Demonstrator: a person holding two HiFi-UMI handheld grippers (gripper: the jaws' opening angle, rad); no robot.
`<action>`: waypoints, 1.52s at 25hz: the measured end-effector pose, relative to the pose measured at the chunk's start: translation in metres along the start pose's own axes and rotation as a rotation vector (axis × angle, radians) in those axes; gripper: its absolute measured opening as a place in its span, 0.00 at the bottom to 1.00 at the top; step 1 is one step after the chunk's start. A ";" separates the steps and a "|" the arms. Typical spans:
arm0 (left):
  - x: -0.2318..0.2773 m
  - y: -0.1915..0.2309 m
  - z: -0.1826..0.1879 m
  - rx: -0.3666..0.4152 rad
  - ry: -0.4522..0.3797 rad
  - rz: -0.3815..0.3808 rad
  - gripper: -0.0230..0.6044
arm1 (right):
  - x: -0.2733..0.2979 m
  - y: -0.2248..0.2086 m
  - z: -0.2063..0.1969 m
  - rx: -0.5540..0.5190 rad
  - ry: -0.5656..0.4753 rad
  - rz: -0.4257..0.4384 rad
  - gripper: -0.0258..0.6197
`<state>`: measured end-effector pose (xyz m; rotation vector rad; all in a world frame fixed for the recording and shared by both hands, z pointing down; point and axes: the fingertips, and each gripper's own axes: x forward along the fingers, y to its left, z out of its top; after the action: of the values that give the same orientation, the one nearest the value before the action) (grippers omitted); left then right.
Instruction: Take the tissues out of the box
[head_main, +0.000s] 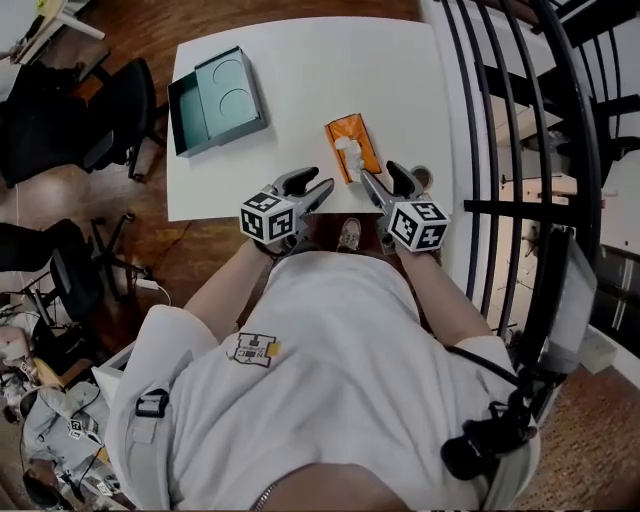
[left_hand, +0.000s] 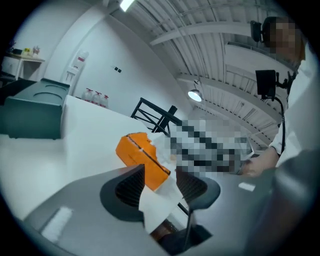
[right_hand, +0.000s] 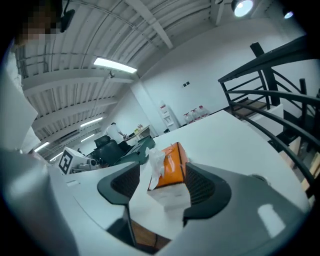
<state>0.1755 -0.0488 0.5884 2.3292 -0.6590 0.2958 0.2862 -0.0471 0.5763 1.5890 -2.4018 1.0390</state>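
An orange tissue box (head_main: 356, 140) lies near the front edge of the white table (head_main: 300, 60), with a white tissue (head_main: 347, 152) sticking up out of its slot. My right gripper (head_main: 380, 175) is just in front of the box, open; in the right gripper view the box (right_hand: 174, 165) and its tissue (right_hand: 156, 161) stand beyond the open right gripper (right_hand: 163, 170), and the pads touch neither. My left gripper (head_main: 318, 183) hovers at the table's edge, left of the box, also open. From the left gripper (left_hand: 160, 172) the box (left_hand: 140, 155) lies ahead, beyond the tips.
A teal box (head_main: 215, 98) sits at the table's back left. A small round object (head_main: 422, 177) lies on the table by my right gripper. Black railing (head_main: 500, 150) runs along the right side. Office chairs (head_main: 110, 120) stand left of the table.
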 end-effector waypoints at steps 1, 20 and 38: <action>-0.002 -0.002 -0.009 0.002 0.018 -0.010 0.35 | -0.010 0.002 -0.006 0.002 -0.014 -0.001 0.46; -0.097 0.028 -0.107 0.072 0.248 0.055 0.04 | -0.014 0.094 -0.128 -0.023 0.140 0.114 0.04; -0.111 0.036 -0.099 0.057 0.178 0.082 0.04 | 0.004 0.109 -0.124 -0.086 0.139 0.145 0.04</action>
<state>0.0592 0.0374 0.6394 2.2995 -0.6668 0.5588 0.1569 0.0461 0.6191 1.2880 -2.4603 1.0173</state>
